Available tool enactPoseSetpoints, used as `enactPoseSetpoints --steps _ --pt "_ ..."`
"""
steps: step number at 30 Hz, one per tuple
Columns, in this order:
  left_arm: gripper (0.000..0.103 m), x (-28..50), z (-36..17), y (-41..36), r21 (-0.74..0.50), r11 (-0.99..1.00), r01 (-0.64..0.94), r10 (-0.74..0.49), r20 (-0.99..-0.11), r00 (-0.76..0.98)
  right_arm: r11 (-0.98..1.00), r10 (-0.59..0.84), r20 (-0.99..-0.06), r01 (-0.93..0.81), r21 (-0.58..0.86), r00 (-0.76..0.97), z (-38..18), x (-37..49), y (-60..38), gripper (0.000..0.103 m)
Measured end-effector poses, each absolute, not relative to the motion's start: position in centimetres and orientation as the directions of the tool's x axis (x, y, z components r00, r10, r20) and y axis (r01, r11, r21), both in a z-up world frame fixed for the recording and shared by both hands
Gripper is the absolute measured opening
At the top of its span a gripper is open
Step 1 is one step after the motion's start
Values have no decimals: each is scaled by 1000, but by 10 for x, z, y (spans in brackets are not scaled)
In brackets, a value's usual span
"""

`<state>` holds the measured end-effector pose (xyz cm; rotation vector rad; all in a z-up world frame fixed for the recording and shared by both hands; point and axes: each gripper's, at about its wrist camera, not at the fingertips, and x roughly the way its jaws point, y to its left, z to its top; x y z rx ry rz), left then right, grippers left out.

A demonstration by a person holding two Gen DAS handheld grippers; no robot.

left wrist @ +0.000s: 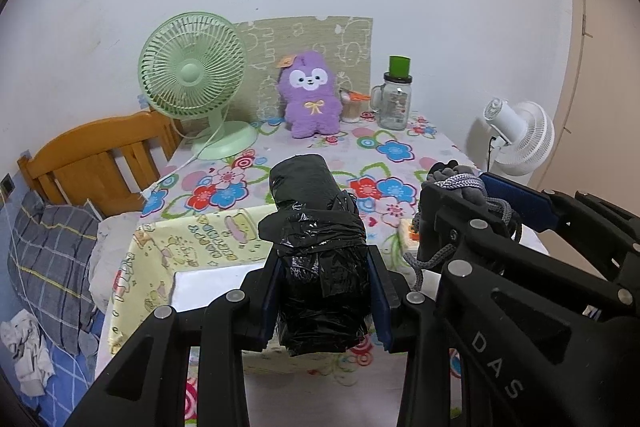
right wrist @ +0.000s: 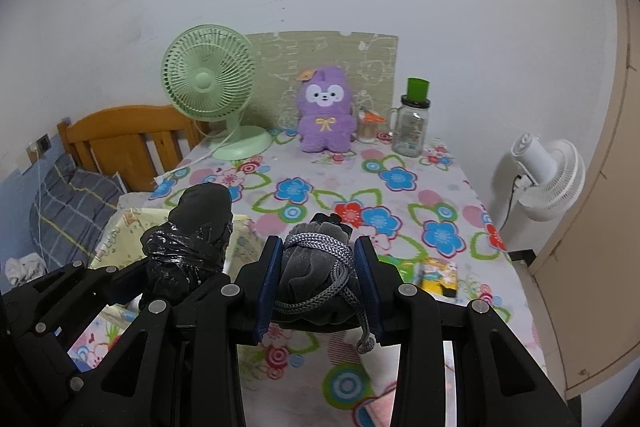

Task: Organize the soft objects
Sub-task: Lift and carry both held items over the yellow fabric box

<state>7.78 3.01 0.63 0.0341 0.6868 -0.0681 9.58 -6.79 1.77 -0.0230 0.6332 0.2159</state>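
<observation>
Aloft — black bundle [left wrist: 316,255], grey pouch [right wrist: 316,279]

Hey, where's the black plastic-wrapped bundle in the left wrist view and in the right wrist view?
Left wrist view: the black bundle is at bottom centre, clamped in the left gripper.
Right wrist view: it sits left of centre, beside the right gripper.
Shared landmark: the purple plush stands at the table's back in both.

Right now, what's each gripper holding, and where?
Left gripper: black plastic-wrapped bundle, clamped at its near end. Right gripper: grey drawstring pouch, by its sides.
</observation>
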Motion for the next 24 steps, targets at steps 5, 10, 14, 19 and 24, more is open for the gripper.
enactPoseSetpoints --steps 5,10,14,19,24 --pt "39 83 4 46 -3 998 58 -46 -643 764 970 220 -596 -236 53 772 17 103 -51 41" --pt "39 89 2 62 -6 999 35 -31 -649 760 960 256 -604 -270 69 755 16 111 -35 40" --pt "39 96 0 73 -9 1000 16 -18 -657 753 953 277 -606 -295 72 746 15 117 -22 41" --pt "39 104 -7 90 -8 1000 -10 2 -672 741 942 306 -617 -326 83 725 10 127 -6 41" --pt "40 112 -15 105 9 999 -40 35 -685 728 927 340 -630 -361 100 698 3 139 10 41"
